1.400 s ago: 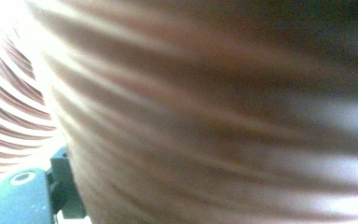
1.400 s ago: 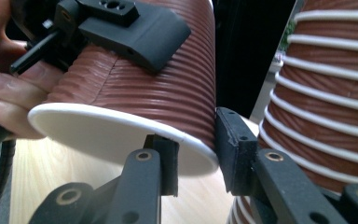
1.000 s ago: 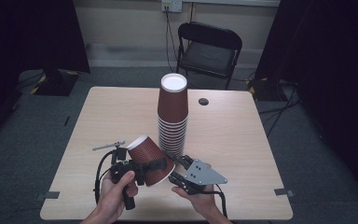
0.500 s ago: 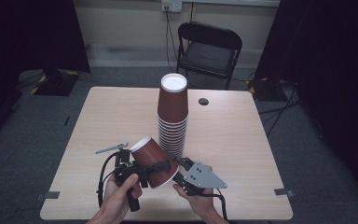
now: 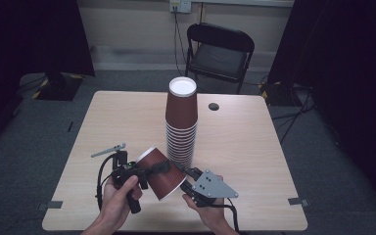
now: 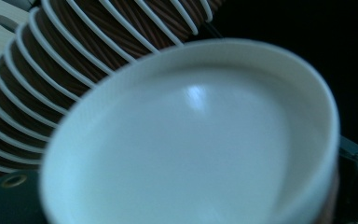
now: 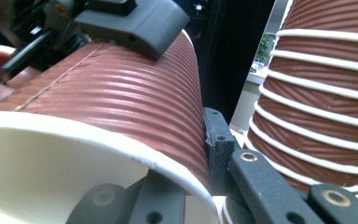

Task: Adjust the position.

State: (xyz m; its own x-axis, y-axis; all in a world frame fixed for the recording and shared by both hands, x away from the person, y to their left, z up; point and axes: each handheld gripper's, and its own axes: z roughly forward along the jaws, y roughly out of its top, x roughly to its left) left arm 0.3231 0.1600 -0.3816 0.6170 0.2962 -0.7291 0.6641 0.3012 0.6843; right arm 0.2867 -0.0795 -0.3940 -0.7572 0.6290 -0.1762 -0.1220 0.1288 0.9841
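The right gripper [image 5: 192, 182] had just closed its jaws on the cup's [image 5: 160, 172] rim; the left gripper [image 5: 144, 172] pinched its body. A straight, gentle pull looked best.

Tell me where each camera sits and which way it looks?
High view: above the person's side, looking down the table; both hands, left gripper, right gripper.
Left gripper view: faces the loose paper cup, its white base.
Right gripper view: faces that cup's rim; its own jaws grip it.
Shared: all show the cup stack.
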